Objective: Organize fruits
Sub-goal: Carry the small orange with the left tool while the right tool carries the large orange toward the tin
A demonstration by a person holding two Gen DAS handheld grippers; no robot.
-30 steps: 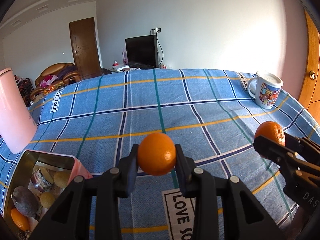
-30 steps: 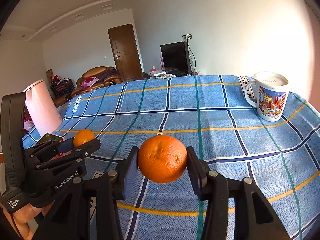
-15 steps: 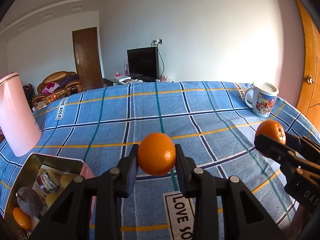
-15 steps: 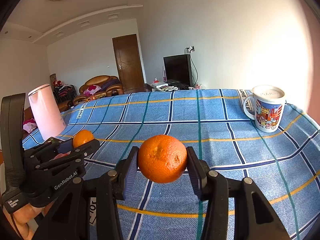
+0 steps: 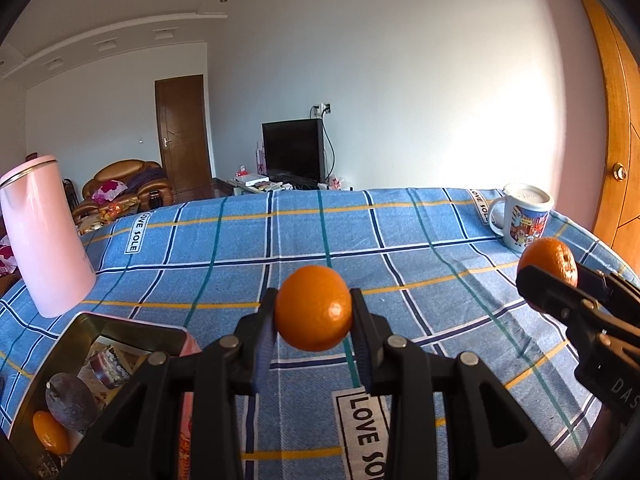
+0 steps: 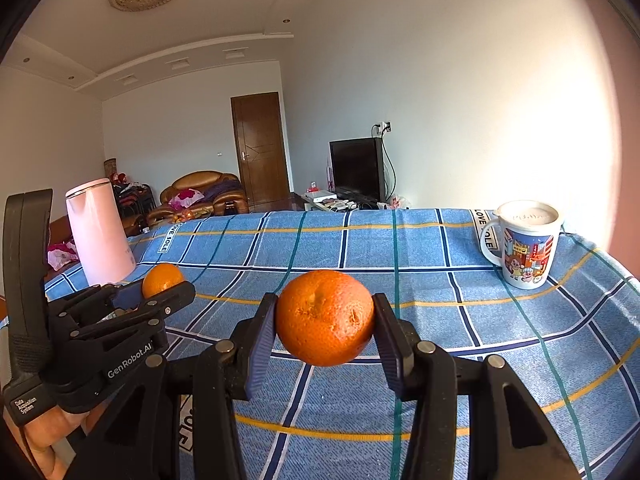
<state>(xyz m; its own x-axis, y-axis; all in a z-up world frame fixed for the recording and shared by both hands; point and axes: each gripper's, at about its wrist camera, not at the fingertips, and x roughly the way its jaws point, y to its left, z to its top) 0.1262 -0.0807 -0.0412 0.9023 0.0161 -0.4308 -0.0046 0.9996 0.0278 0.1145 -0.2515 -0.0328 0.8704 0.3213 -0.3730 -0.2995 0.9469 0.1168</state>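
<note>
Blue plaid cloth with yellow, teal and navy lines covers the tabletop, its weave coarse and printed with "LOVE SOLE" labels. Against the frames a second earlier, both views have tipped upward: more ceiling and wall show, the cloth sits lower in each picture, and the grips are unchanged.

Taking the pink kettle as the landmark, a smooth tapered matte cylinder at the far left: just in front of it lies an open metal tin with shiny walls, holding a dull dark round fruit and a small glossy orange one. Far across the cloth from the kettle stands a glazed white mug with a cartoon print.

The left tool, black plastic with ribbed blue pads, is clamped narrow on a small orange with smooth, glossy skin, held in the air right of the kettle. The right tool holds a large orange, dimpled and slightly flattened, pinched between its pads, farther from the kettle.
</note>
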